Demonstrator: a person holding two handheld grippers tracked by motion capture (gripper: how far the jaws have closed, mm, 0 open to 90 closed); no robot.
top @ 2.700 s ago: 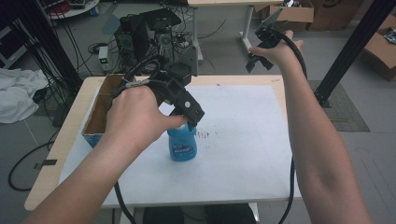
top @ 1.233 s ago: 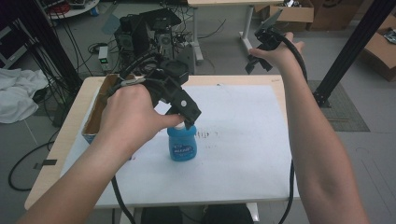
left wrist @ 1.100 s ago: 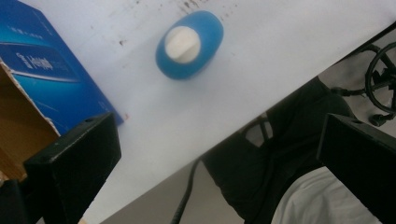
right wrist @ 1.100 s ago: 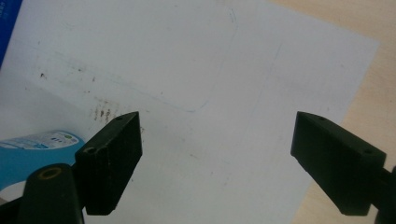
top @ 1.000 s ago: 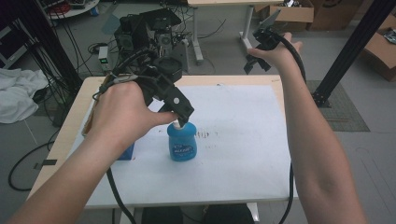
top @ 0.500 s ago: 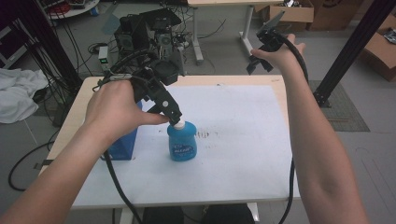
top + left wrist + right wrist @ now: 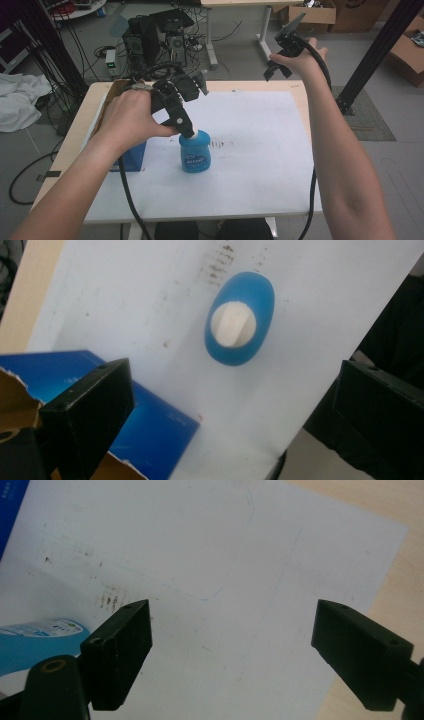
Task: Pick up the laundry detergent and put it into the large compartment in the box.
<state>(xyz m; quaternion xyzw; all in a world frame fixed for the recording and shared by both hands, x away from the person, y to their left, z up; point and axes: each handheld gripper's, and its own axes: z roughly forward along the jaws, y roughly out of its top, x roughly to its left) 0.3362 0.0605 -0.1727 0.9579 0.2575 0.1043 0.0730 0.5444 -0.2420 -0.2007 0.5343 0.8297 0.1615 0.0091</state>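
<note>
Blue bottle (image 7: 194,155) with a white cap (image 7: 233,324) stands upright on the white sheet (image 7: 250,150) covering the desk (image 7: 75,130), just right of an open blue carton (image 7: 131,156). Left gripper (image 7: 187,127) hovers directly above the cap, fingers (image 7: 90,410) spread wide and holding nothing. Right gripper (image 7: 280,45) is raised over the desk's far right edge, well apart from the bottle, fingers (image 7: 120,645) also wide.
</note>
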